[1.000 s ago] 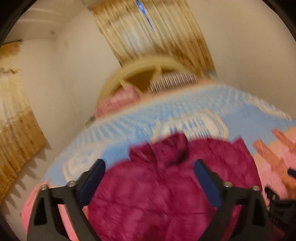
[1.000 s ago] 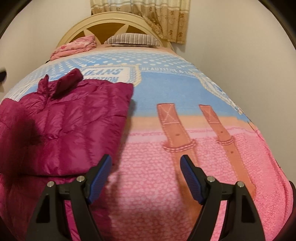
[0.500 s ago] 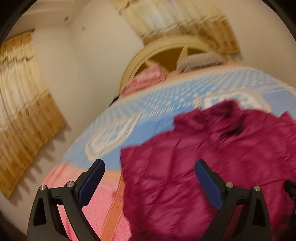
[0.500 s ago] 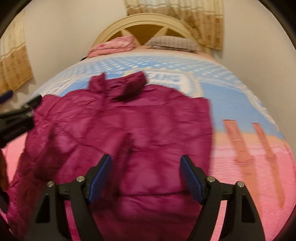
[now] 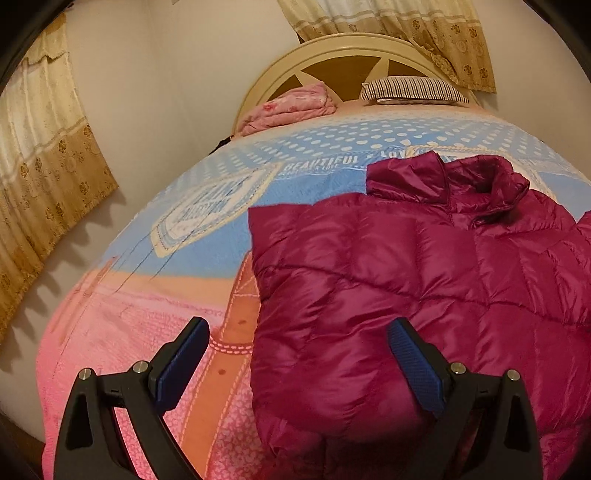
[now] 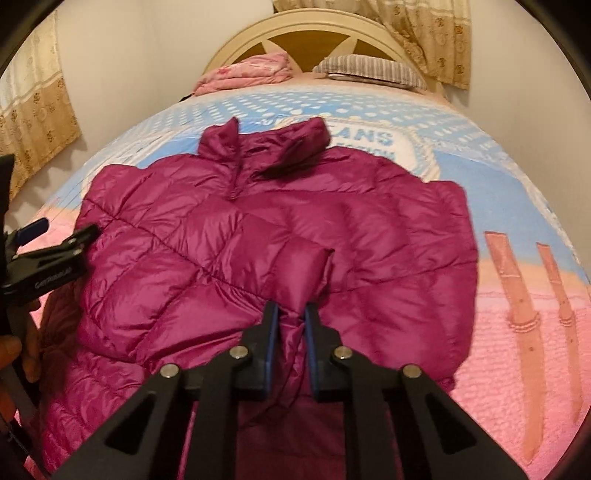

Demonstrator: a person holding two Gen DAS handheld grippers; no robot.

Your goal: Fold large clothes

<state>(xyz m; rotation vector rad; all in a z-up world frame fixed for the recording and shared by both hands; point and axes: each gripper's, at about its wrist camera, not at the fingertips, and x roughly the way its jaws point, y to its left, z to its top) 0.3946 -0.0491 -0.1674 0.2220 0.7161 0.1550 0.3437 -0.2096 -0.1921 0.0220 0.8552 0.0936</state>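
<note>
A magenta quilted puffer jacket [image 6: 280,229] lies front up on the bed, collar toward the headboard, both sleeves folded across the body. My right gripper [image 6: 290,321] is shut on the cuff of the sleeve [image 6: 306,273] lying over the jacket's middle. In the left wrist view the jacket [image 5: 424,280] fills the right half. My left gripper [image 5: 295,350] is open and empty, straddling the jacket's left edge near the hem. It also shows at the left of the right wrist view [image 6: 48,258].
The bed has a pink and blue printed blanket [image 5: 147,306]. A folded pink quilt [image 5: 295,107] and a striped pillow [image 5: 410,90] lie by the cream headboard [image 6: 314,29]. Curtains [image 5: 44,155] hang on the left wall and behind the bed.
My right gripper swung left over the jacket and closed on the sleeve cuff. My left gripper's view shifted left, to the jacket's left edge, and stayed open.
</note>
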